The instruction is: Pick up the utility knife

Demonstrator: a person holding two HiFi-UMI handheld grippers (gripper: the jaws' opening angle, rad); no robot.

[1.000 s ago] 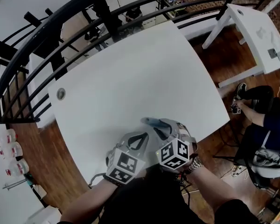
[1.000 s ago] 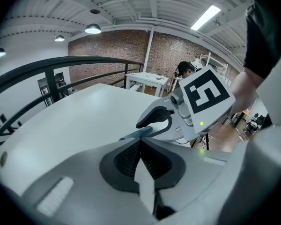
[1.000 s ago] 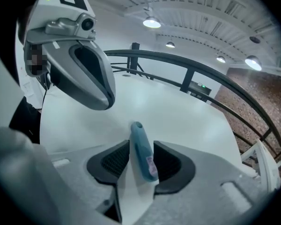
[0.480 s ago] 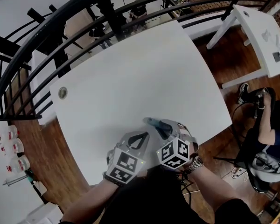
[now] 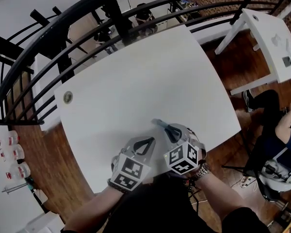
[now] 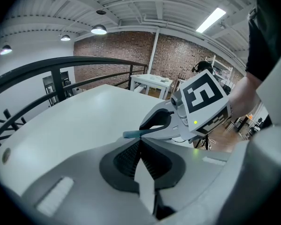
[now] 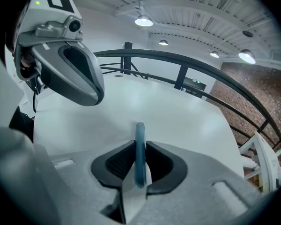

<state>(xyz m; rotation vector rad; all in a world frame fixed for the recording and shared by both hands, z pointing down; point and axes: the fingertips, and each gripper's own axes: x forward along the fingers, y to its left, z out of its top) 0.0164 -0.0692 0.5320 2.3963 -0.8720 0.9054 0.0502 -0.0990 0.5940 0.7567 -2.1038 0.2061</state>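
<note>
The utility knife (image 7: 139,150) is a slim blue-grey bar, clamped edge-on between the jaws of my right gripper (image 7: 138,165). In the head view the utility knife (image 5: 159,124) sticks out up-left from the right gripper (image 5: 171,131), held just over the near edge of the white table (image 5: 136,91). In the left gripper view the knife (image 6: 133,134) pokes left from the right gripper's body. My left gripper (image 5: 143,145) hangs beside it on the left, jaws pressed together with nothing between them (image 6: 139,156).
A black curved railing (image 5: 87,18) runs round the table's far side. A small round grommet (image 5: 68,97) sits at the table's left corner. Another white table (image 5: 274,38) stands at the right, with a seated person (image 5: 281,140) below it. Bottles (image 5: 9,154) stand on the floor at left.
Both grippers have stayed almost still near the table's front edge, the right one still holding the knife. The view shifted slightly and the person at the right moved.
</note>
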